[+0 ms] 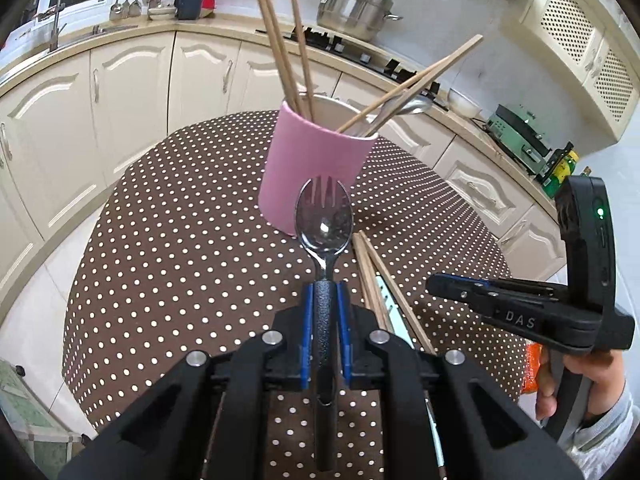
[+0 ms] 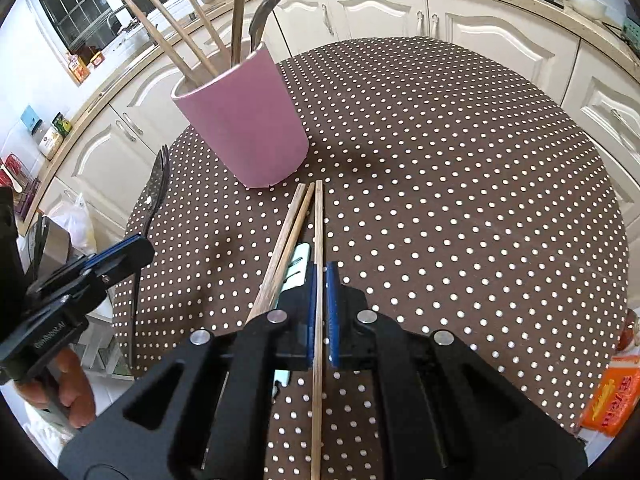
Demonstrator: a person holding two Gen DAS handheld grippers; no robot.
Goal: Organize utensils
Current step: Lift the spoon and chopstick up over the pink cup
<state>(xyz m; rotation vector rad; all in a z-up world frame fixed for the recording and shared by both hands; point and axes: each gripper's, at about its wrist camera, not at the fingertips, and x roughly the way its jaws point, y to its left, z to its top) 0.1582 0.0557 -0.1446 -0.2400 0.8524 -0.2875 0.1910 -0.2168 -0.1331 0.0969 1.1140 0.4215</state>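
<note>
A pink utensil holder [image 1: 316,168] stands on the round polka-dot table [image 1: 180,248] with several chopsticks and a spoon in it; it also shows in the right wrist view [image 2: 244,120]. My left gripper [image 1: 325,292] is shut on a black-handled spork [image 1: 323,216], held above the table in front of the holder. The spork also shows in the right wrist view [image 2: 154,192]. My right gripper [image 2: 319,276] is shut on a single wooden chopstick [image 2: 319,220]. Two more chopsticks [image 2: 288,236] lie on the table beside it, over a pale green utensil [image 2: 298,256].
Cream kitchen cabinets [image 1: 132,92] curve around the table. A steel pot [image 1: 356,4] sits on the stove behind. An orange packet [image 2: 612,400] lies at the table's right edge. The right gripper's body [image 1: 520,312] shows in the left wrist view.
</note>
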